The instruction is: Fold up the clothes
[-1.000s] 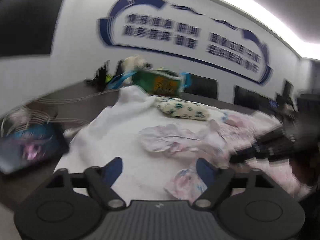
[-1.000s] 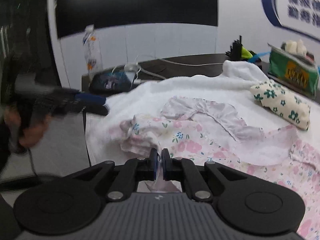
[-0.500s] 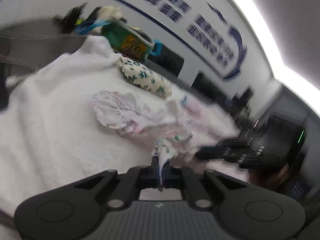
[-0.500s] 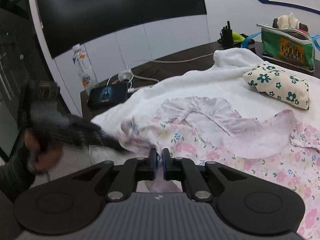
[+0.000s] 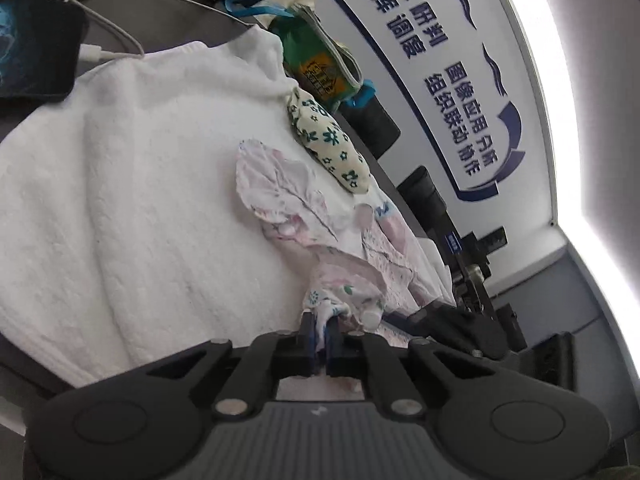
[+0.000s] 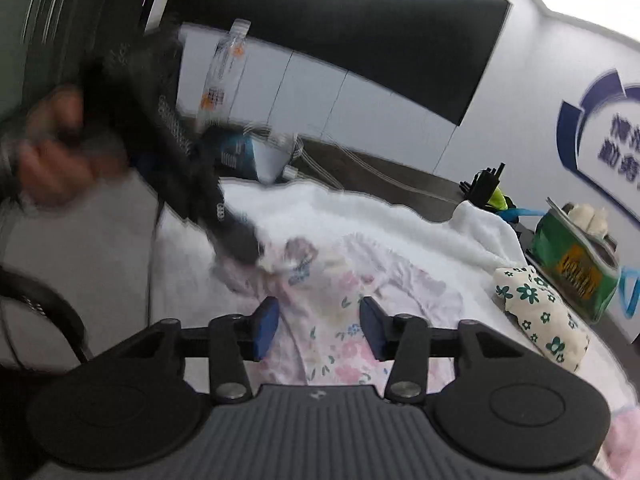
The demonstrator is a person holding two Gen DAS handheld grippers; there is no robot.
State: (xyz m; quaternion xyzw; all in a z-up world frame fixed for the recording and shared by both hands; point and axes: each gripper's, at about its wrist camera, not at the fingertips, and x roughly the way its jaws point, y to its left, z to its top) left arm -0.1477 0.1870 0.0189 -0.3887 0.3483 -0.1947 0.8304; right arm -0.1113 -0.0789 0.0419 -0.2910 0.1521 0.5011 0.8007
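I've got a white towel [image 5: 120,200] spread over most of the dark table [image 5: 132,12], w/ the clothes on top. Biggest piece on it is the pink floral garment [image 6: 340,320], lying crumpled and half spread across the towel's middle; in the left wrist view its frilly collar end [image 5: 276,188] sits flat further out, the rest bunches toward me.

My left gripper [image 5: 320,338] is pinched tight on a corner of that garment; fabric sticks up between the blue pads. From the right wrist view it comes in blurred at upper left, a hand [image 6: 52,152] wrapped round it, tip down on the garment's near-left edge.

My right gripper [image 6: 318,330] looks apart in the pic: blue pads [image 6: 264,330] wide, floral cloth lying under and between them, not clamped as far as I can see. Jaws are closing atm.

Next size down: green tissue pack [image 6: 572,264] at the towel's far right, standing on the table. Just in front of it, on the towel, a small rolled cloth w/ dark green flowers [image 6: 540,316]. A phone [image 5: 32,48] w/ white cable [image 5: 116,36] lies on the table beside the towel's far-left edge. Plastic bottle [image 6: 224,76] stands behind, blurred.
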